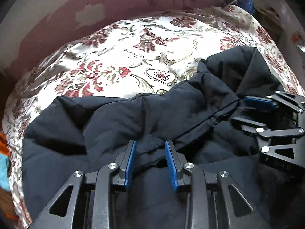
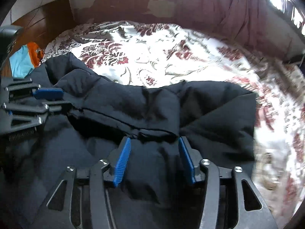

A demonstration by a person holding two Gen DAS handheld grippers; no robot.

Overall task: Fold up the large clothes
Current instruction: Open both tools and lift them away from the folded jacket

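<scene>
Left wrist view showed a dark navy padded jacket (image 1: 118, 118) spread in puffy folds on a bed, filling the lower half of the picture directly beneath and ahead of the left claw (image 1: 150, 147). That claw's two blue-padded fingers (image 1: 130, 164) stood apart, with a ridge of the jacket's folded edge rising loosely in the gap between them; the pads did not press on the cloth. A stitched seam ran from just ahead of the claw up toward its right, where the right claw (image 1: 246, 110) came in from the picture's edge, its fingers also apart over the same garment.

Right wrist view showed the jacket (image 2: 144, 106) again, bunched just ahead of the right claw (image 2: 154, 143) and stretching away to its left and right. Those fingers (image 2: 122, 162) stood wide apart, with a fold of dark cloth lying slack between them, not squeezed. To this claw's left, the left claw (image 2: 55, 99) hovered at the jacket's edge.

Beyond the jacket, farther ahead of both claws, lay a cream bedspread (image 1: 133, 45) patterned with dark red flowers and olive scrolls. Behind the bed stood a maroon wall (image 1: 57, 19) with patches of peeled paint, and a maroon curtain (image 2: 238, 9) hung ahead and to the right of the right claw. Far to that claw's left, at the bed's corner, sat a bundle of orange and light blue cloth (image 2: 24, 57) before a brown wooden panel (image 2: 45, 19). The right side of this view was blurred.
</scene>
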